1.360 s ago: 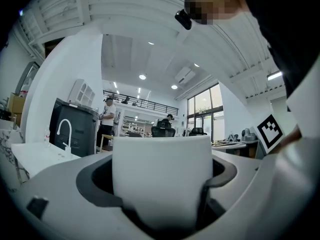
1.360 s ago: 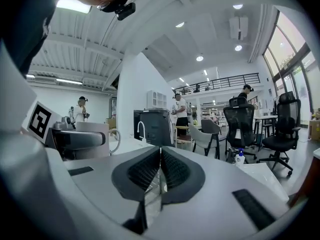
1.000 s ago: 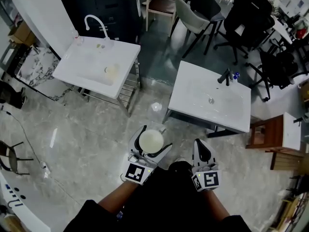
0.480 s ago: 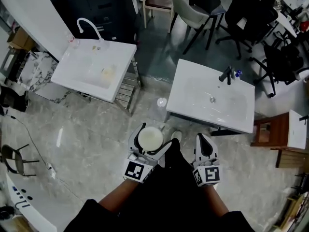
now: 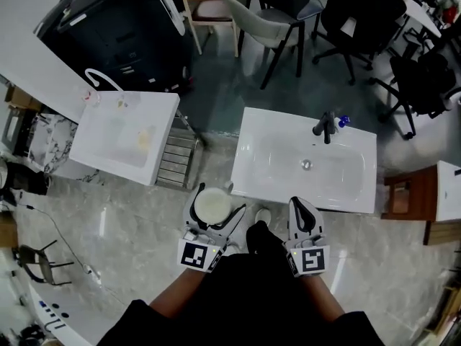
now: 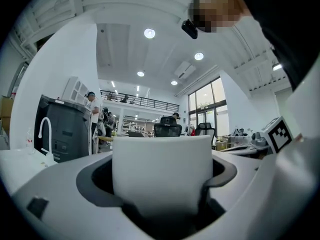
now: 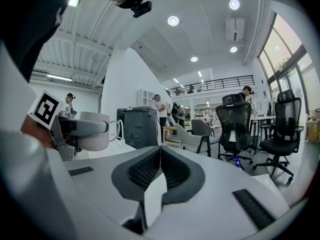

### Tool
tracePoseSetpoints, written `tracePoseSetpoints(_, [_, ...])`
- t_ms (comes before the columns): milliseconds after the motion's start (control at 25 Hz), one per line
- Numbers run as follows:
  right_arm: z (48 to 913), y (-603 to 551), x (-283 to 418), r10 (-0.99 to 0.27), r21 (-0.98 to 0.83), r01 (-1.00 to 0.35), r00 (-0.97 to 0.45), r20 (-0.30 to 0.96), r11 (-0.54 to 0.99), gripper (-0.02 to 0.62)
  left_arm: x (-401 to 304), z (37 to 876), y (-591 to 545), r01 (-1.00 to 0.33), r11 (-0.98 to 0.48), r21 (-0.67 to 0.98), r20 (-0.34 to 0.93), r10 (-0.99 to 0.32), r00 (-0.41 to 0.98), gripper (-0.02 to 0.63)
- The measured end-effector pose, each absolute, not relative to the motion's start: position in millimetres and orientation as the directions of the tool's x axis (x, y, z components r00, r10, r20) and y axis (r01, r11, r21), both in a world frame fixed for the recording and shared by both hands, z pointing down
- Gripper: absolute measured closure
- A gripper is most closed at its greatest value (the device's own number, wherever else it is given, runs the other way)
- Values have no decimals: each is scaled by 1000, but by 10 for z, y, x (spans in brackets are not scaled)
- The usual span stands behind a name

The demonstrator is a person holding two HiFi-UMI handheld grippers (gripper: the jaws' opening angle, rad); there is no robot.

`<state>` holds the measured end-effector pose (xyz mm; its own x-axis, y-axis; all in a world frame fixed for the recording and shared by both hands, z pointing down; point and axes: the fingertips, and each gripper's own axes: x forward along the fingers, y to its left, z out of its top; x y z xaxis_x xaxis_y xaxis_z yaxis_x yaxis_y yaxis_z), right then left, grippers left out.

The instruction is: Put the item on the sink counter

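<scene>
A white mug point(image 5: 213, 205) stands upright between the jaws of my left gripper point(image 5: 212, 209), which is shut on it; the mug point(image 6: 161, 176) fills the left gripper view. The right gripper view shows the same mug point(image 7: 96, 130) at its left, handle pointing right. My right gripper point(image 5: 302, 213) is shut with nothing in it; its dark pads point(image 7: 172, 172) meet in that view. Both grippers hang just short of the near edge of the white sink counter point(image 5: 261, 171), which has a dark faucet point(image 5: 324, 126) at its far right.
A second white sink point(image 5: 122, 139) with a white curved faucet point(image 5: 102, 79) stands to the left, a metal rack point(image 5: 175, 161) beside it. Beyond are a dark cabinet point(image 5: 119, 31), chairs point(image 5: 268, 13) and office chairs point(image 5: 364, 13). A wooden stand point(image 5: 407, 202) sits at the right.
The view has advanced toward the sink counter: both sinks have slid down and nearer, and my grippers now hang at its near edge. The mug stays held in the left gripper.
</scene>
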<state>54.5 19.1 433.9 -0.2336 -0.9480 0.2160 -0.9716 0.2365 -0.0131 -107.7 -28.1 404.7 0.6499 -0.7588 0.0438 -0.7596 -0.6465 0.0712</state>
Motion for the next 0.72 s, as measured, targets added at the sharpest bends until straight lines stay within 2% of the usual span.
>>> tracePoseSetpoints(360, [4408,-593,1222,-935,-84,-959,-283,213,271,563,-275,3956,-905,-775,-630,54,65,-772,632,140])
tracePoseSetpoints(520, [4329,-876,1344,-942,-69,-949,-314,122,308,563,-120,4038,-1145,-785,-617,48,92,-780,619,140])
tracePoseSetpoints(720, [4464,-1032,1475,-928,-110,-953,-301,219,283,563,10,4193,-1380,-793,-606,59,110,-786,609,140])
